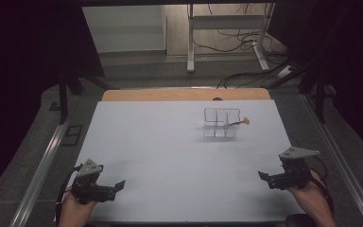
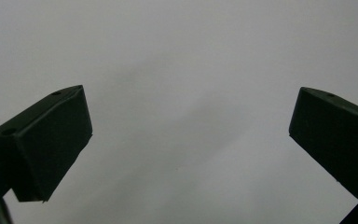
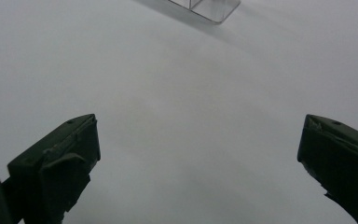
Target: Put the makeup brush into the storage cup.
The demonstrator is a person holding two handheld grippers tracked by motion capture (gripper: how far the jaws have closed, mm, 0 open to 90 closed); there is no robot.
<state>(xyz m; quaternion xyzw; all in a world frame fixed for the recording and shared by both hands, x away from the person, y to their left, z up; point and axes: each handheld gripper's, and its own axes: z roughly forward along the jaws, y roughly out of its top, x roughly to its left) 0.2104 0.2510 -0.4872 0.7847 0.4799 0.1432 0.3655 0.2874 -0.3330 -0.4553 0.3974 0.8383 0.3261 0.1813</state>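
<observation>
A clear plastic organiser [image 1: 221, 123] with several compartments stands on the white table [image 1: 170, 156], right of centre toward the back. A small brush with a tan head [image 1: 242, 122] leans out of its right side. My left gripper [image 1: 119, 185] rests near the table's front left corner, held in a hand, jaws wide apart with nothing between them [image 2: 189, 140]. My right gripper [image 1: 263, 177] sits near the front right edge, also open and empty [image 3: 198, 158]. A corner of the organiser [image 3: 207, 8] peeks in at the top of the right gripper view.
A wooden strip [image 1: 184, 94] runs along the table's far edge. Metal rails [image 1: 42, 170] flank the table on both sides. Beyond it, a white desk frame [image 1: 227, 33] stands on the floor among loose cables.
</observation>
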